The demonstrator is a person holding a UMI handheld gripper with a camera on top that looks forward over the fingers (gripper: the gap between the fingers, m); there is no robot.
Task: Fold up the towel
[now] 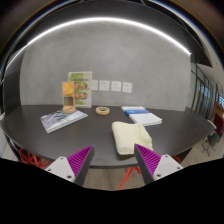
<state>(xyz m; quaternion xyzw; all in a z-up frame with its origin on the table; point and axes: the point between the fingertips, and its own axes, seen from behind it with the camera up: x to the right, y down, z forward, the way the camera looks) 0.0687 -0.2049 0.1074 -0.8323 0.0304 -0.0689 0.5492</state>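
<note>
Gripper (113, 160) open, empty, near towel (131, 136) on table (60, 140). Approach step; next: advance, grasp towel edge.

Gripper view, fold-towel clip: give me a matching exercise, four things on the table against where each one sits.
Things:
1. folded cream towel
2. roll of tape
3. stack of papers
4. blue-edged book

Places:
A. far side of the table, near the wall
B. just ahead of the open gripper, nearest the fingers
C. beyond the left finger, toward the table's left side
D. just behind the towel, to the right of the tape

Pairs: 1-B, 2-A, 3-C, 4-D
</note>
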